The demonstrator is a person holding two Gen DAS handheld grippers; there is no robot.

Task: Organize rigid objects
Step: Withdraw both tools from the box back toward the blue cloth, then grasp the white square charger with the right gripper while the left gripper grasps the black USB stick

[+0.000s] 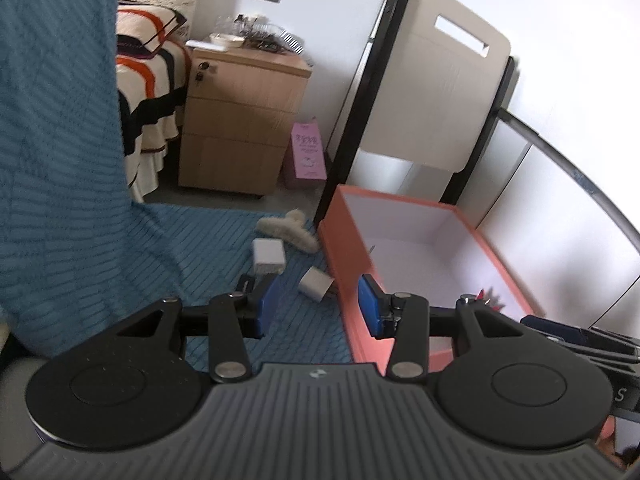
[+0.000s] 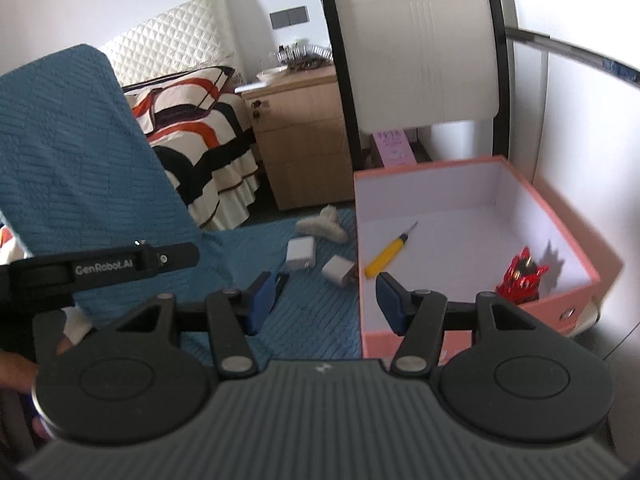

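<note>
Now we hold both tools over the blue quilted cover (image 2: 316, 320), and neither carries anything. The left hand-held gripper (image 1: 318, 304) has its blue pads apart with nothing between them, and the right hand-held gripper (image 2: 324, 300) is spread in the same way, also empty.

The things we still must sort lie on the cover, just beside the pink box (image 2: 472, 336): two white chargers (image 2: 301, 253) (image 2: 338, 270) and a fluffy cream hair clip (image 2: 322, 224) a little farther away. Inside the box we already see a yellow craft knife (image 2: 390, 250) and a small red object (image 2: 522, 276).

What can go wrong, in our judgement? The nearer charger lies tilted, very close to the box wall. If one pad comes down between charger and wall, it may push the box or tip the charger over instead of gripping it. The chargers are smooth and hard, so a pinch on a corner may let one slip out on the way. The cover is soft and ribbed, so a pad pressed too low may catch the fabric. Also our two tools are near each other, and they may collide if both go to the same charger.
</note>
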